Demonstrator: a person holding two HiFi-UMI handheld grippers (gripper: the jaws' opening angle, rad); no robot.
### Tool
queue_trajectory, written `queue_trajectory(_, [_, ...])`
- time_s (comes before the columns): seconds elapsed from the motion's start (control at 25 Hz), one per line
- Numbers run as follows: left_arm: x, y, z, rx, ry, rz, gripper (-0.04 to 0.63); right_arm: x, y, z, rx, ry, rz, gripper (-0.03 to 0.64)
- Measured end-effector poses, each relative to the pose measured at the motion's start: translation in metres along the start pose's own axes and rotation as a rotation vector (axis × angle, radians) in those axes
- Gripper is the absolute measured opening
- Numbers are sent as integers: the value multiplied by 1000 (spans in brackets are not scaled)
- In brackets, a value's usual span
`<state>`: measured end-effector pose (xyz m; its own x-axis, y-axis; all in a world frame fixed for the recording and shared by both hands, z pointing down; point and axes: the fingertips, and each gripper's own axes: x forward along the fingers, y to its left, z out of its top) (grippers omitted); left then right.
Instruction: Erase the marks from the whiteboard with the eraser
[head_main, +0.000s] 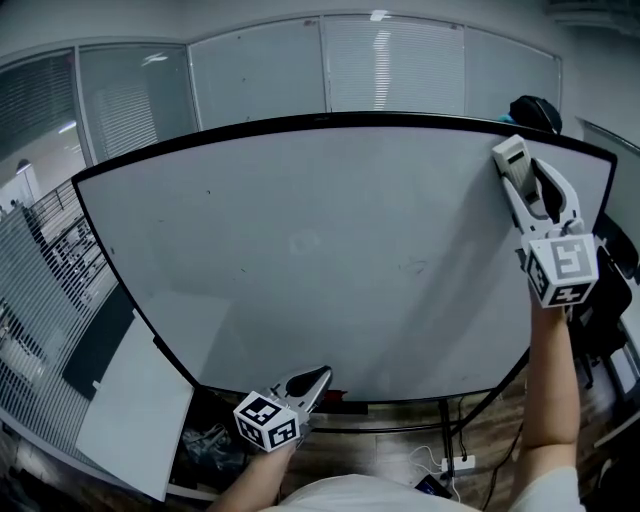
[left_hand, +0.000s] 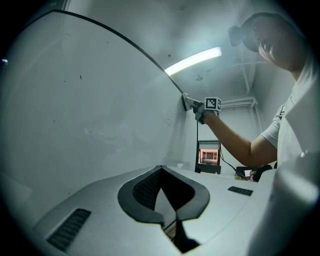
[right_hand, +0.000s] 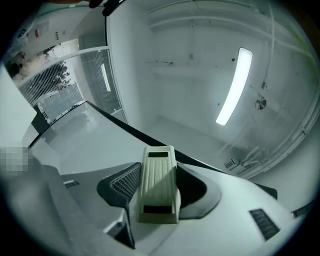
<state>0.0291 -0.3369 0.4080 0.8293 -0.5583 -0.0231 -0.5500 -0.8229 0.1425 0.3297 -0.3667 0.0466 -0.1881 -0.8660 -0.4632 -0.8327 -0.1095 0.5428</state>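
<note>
At the upper right corner of the whiteboard (head_main: 300, 250), the right gripper (head_main: 522, 192) pinches a cream-coloured eraser (head_main: 510, 155) between its jaws. The eraser sits just below the board's black top edge. In the right gripper view the eraser (right_hand: 157, 182) stands lengthwise between the dark ribbed pads, both jaws closed against its sides, with the whiteboard (right_hand: 85, 140) sloping away to the left and a long ceiling light (right_hand: 232, 87) beyond. In the left gripper view, the right gripper (left_hand: 187, 102) shows far off at the board's rim, and the eraser appears to lie against the whiteboard (left_hand: 90, 110).

The left gripper (head_main: 318, 378) hangs low, just under the board's bottom edge near its middle. Its jaws are pressed together at the tips, and its own view shows nothing held between them (left_hand: 161, 172).

The board's surface is mostly clean. A faint smudge (head_main: 305, 240) lies near the centre and a thin scribble (head_main: 410, 265) to its right. A power strip (head_main: 458, 463) lies on the floor below.
</note>
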Motion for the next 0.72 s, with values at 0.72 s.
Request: queue_trajectory(0.72, [-34,39,-18,-25,38,100,6,-49,271,-81,-38,-5,367,235])
